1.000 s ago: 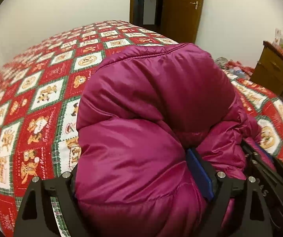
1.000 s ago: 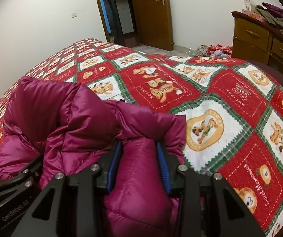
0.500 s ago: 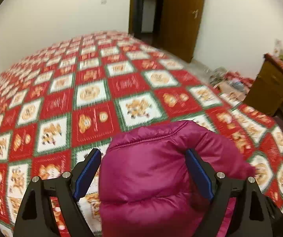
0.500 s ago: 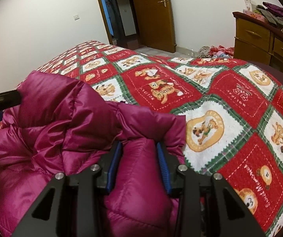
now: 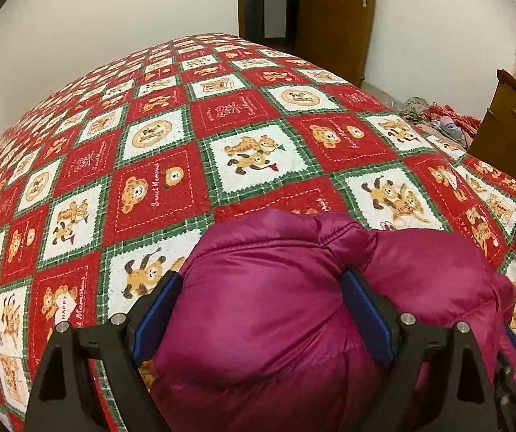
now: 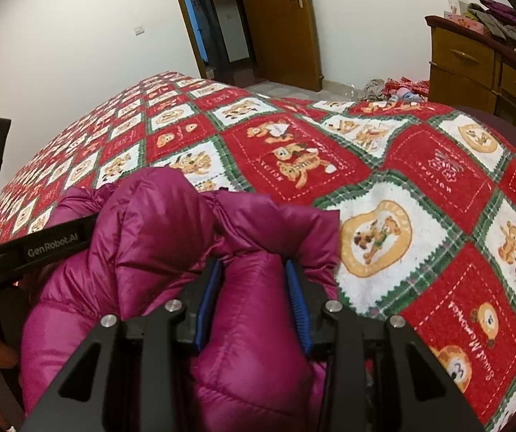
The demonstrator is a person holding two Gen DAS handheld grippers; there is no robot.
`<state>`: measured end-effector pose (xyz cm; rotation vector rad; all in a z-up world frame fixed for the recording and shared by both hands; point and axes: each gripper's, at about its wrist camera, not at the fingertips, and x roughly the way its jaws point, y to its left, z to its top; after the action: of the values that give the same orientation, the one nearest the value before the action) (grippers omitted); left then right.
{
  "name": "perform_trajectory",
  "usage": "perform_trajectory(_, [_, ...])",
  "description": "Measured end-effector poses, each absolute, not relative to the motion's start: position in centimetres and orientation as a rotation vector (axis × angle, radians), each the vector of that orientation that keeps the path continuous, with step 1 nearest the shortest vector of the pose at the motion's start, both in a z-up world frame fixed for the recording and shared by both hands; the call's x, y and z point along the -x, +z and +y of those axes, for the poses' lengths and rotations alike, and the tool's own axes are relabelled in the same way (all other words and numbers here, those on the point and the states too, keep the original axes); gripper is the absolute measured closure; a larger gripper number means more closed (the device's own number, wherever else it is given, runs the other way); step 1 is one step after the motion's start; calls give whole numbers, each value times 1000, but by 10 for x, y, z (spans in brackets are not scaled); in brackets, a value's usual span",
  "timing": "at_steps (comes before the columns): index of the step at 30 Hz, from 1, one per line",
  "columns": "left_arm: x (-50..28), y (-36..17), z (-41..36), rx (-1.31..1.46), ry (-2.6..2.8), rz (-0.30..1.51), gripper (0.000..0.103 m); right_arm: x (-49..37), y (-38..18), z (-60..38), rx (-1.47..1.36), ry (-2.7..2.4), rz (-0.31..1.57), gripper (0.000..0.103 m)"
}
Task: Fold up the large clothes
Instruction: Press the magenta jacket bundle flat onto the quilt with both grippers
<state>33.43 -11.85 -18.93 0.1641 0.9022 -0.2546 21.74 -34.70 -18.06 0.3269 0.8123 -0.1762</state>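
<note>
A puffy magenta down jacket (image 5: 276, 309) lies bunched at the near edge of the bed; it also shows in the right wrist view (image 6: 171, 237). My left gripper (image 5: 258, 291) has its jaws wide apart with a thick bulge of jacket between the blue pads, not squeezed. My right gripper (image 6: 254, 273) is shut on a fold of the jacket, its blue pads pressing the fabric. The left gripper's body (image 6: 35, 244) shows at the left of the right wrist view, against the jacket.
The bed is covered by a red, white and green bear-patterned quilt (image 5: 171, 165). A wooden dresser (image 6: 474, 68) with piled clothes stands at right. Clothes lie on the floor (image 6: 394, 90) near a brown door (image 6: 279, 21).
The jacket bulk that filled the left view has dropped low onto the quilt. My left gripper's jaws have opened wide around it. My right gripper keeps its hold.
</note>
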Motion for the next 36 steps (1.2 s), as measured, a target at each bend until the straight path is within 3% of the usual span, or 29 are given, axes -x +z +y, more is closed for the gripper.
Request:
perform_trajectory(6, [-335,-190,-118,-168,-246,900,12,-240,-173,-362,-393,-141,836,61])
perform_trajectory(10, [-336,-191,-119,-168,-239,899,11,-248,-181,-344,-249,-156,817,60])
perform_trajectory(19, [-333,-183,-101,-70,-288,937,11,-246,-182,-344,-245,-166,802,60])
perform_trajectory(27, [-280,-164,-72,-38,-317,951,11,-245,-178,-344,-206,-182,839,58])
perform_trajectory(29, [-271,-166,-71,-57,-324,957,11,-237,-172,-344,-185,-209,860,50])
perform_trajectory(36, [-247,-163,-69,-102,-321,948,11,-172,-153,-346,-273,-175,800,49])
